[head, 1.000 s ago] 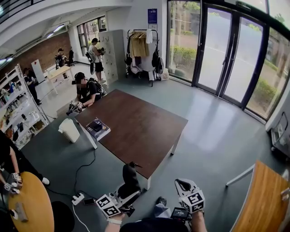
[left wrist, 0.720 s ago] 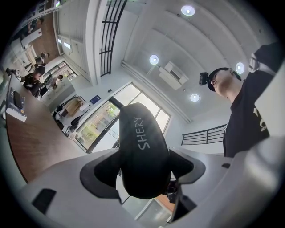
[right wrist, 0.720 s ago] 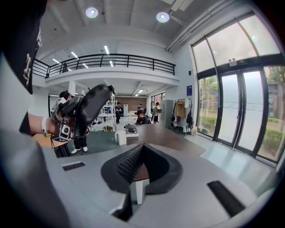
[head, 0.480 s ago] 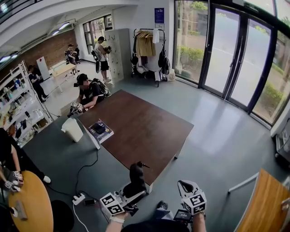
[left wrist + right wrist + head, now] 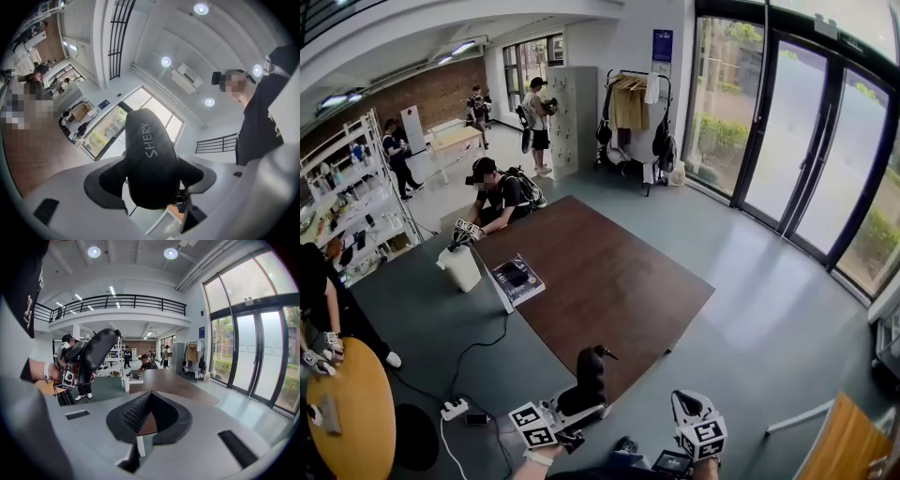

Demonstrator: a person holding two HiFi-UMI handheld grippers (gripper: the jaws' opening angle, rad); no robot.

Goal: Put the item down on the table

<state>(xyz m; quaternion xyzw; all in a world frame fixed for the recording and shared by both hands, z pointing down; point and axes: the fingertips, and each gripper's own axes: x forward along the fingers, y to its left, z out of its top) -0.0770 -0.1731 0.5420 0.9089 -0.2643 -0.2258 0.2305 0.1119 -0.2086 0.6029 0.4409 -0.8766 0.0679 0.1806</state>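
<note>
dark brown table (image 5: 609, 272) fills the middle of the head view. most of its top is bare; a flat book-like stack (image 5: 518, 279) lies at its left edge and a person (image 5: 497, 192) crouches at the far corner, both well apart from the near corner. left gripper (image 5: 579, 405) is held low in front of that near corner, its fingers clamped on a black item (image 5: 589, 380), an oblong rounded body with a thin stub poking from its top end. in the left gripper view the item (image 5: 150, 157) sits upright between the two pads, white lettering "shery" on its face, ceiling lights behind it, so the gripper (image 5: 151, 180) points steeply upward. right gripper (image 5: 686, 405) hangs just beside the left; in its own view the fingertips meet with nothing between them (image 5: 147, 413), and the table shows ahead. judgement: task not yet done. the item is carried in the air and is not on the table. left to do: bring it over the bare top, lower it to contact, release the pads.
</note>
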